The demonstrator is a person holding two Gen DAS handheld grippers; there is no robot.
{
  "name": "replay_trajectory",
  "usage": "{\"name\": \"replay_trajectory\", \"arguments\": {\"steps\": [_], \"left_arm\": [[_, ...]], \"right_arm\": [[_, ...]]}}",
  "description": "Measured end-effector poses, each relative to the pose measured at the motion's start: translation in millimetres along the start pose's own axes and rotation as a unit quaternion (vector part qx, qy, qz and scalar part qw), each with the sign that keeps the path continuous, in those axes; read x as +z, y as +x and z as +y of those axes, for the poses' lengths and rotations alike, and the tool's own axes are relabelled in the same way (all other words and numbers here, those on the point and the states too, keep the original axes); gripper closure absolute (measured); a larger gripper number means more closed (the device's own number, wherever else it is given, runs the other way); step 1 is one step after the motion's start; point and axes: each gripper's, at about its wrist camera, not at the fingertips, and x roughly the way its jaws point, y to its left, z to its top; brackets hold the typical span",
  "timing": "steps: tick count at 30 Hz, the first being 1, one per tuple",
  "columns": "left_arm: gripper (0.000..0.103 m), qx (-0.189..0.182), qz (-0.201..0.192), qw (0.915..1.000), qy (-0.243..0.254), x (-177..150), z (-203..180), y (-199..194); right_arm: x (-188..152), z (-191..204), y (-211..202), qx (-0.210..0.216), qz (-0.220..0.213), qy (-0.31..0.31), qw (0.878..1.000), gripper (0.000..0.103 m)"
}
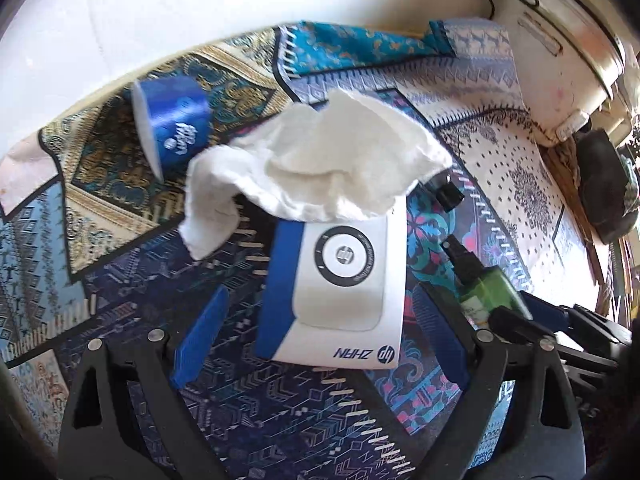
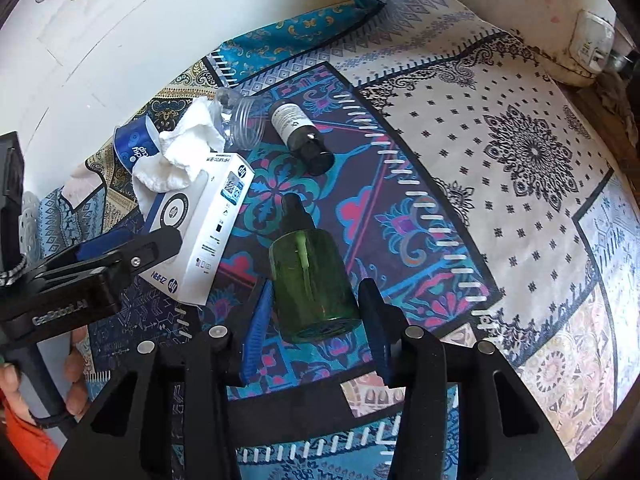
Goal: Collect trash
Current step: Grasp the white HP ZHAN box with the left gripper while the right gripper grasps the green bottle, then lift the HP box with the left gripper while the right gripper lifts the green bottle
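Left claw (image 1: 320, 344) is spread wide around the white-and-blue HP box (image 1: 340, 292), pads not touching it. My right claw (image 2: 316, 312) sits narrow, gripping the green spray bottle (image 2: 310, 280). Crumpled tissue (image 1: 320, 160) lies on the box's far end, over the patterned tablecloth (image 2: 520, 200).

A patchwork-patterned cloth in blues, teal, cream and pink (image 2: 500, 184) covers the whole surface. Behind it stands a plain white wall (image 1: 140, 4). Bright light falls across the cream patches.
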Motion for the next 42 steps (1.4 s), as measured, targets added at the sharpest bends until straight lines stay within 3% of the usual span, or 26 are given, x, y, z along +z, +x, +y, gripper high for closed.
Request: {"name": "replay_trajectory", "arguments": {"steps": [7, 9, 11, 22, 27, 34, 42], "left_arm": [[0.010, 0.033, 0.013, 0.9993, 0.011, -18.8, -13.4, 17.9], [0.020, 0.042, 0.003, 0.9990, 0.014, -23.9, -17.7, 15.8], [0.025, 0.045, -0.003, 0.9989, 0.014, -29.6, -20.3, 10.8], [0.027, 0.055, -0.068, 0.9958, -0.028, -75.1, -46.3, -52.3], [0.027, 0.075, -0.100, 0.9907, -0.053, -107.8, -77.6, -88.0], [0.027, 0.110, -0.152, 0.9771, -0.100, -183.9, -149.0, -137.3], [0.027, 0.116, -0.165, 0.9716, -0.125, -265.8, -236.5, -154.9]], "right_arm": [[-9.3, -14.0, -13.8, 0.001, -0.010, 0.006, 1.000, 0.063], [-11.9, -15.5, -17.6, 0.006, -0.014, 0.005, 1.000, 0.063], [-15.0, -15.6, -21.7, 0.010, -0.018, 0.001, 1.000, 0.064], [-44.7, -24.0, -59.6, 0.047, -0.044, -0.044, 0.997, 0.065], [-70.0, -45.3, -83.6, 0.070, -0.051, -0.073, 0.994, 0.065], [-121.5, -97.9, -129.8, 0.098, -0.069, -0.117, 0.986, 0.065], [-180.9, -161.0, -172.9, 0.106, -0.067, -0.146, 0.981, 0.065]]}}
